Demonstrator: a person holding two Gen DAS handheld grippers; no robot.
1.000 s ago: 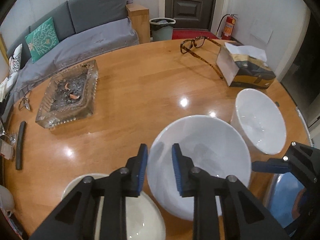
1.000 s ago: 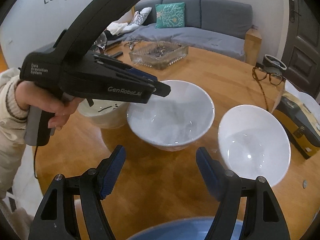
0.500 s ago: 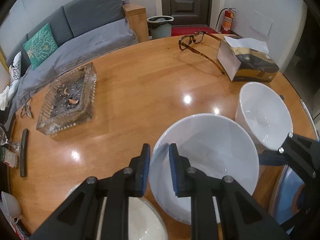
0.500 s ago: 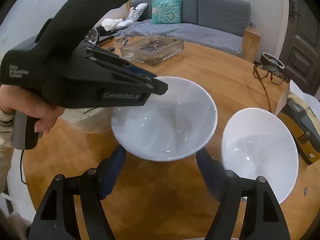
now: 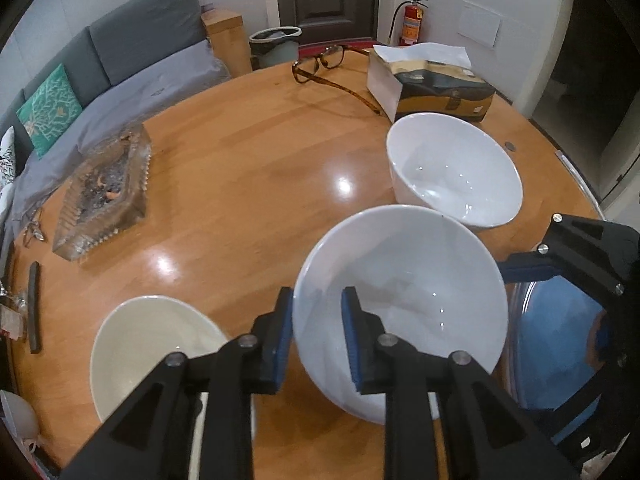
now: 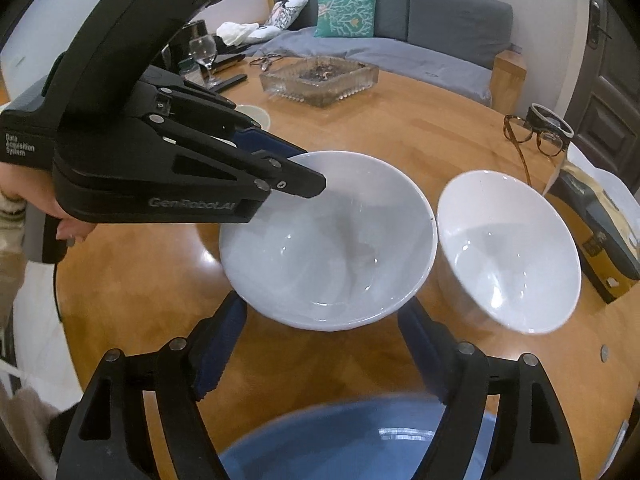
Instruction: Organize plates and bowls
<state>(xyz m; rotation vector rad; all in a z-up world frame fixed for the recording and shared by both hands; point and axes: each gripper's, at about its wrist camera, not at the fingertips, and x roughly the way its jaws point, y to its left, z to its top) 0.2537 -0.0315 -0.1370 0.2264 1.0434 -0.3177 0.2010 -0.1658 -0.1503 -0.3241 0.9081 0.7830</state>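
My left gripper (image 5: pixel 316 312) is shut on the near rim of a large white bowl (image 5: pixel 416 292) and holds it lifted above the round wooden table (image 5: pixel 248 168). The same bowl (image 6: pixel 332 240) hangs in the right wrist view, with the left gripper (image 6: pixel 296 168) clamped on its left rim. A second white bowl (image 5: pixel 456 172) stands on the table to the right; it also shows in the right wrist view (image 6: pixel 508 252). A cream bowl (image 5: pixel 148 344) sits at lower left. My right gripper (image 6: pixel 320 340) is open and empty, below the lifted bowl and above a blue plate (image 6: pixel 360 440).
A glass ashtray (image 5: pixel 108 192) stands at the left. Glasses (image 5: pixel 324 68) and a tissue box (image 5: pixel 432 84) lie at the far side. A wine glass (image 6: pixel 204 52) and small items crowd the far left edge. A coin (image 6: pixel 605 350) lies near the right edge.
My left gripper closed on the big white bowl's rim and lifted it off the table, carrying it right toward the second white bowl. The right gripper stayed open.
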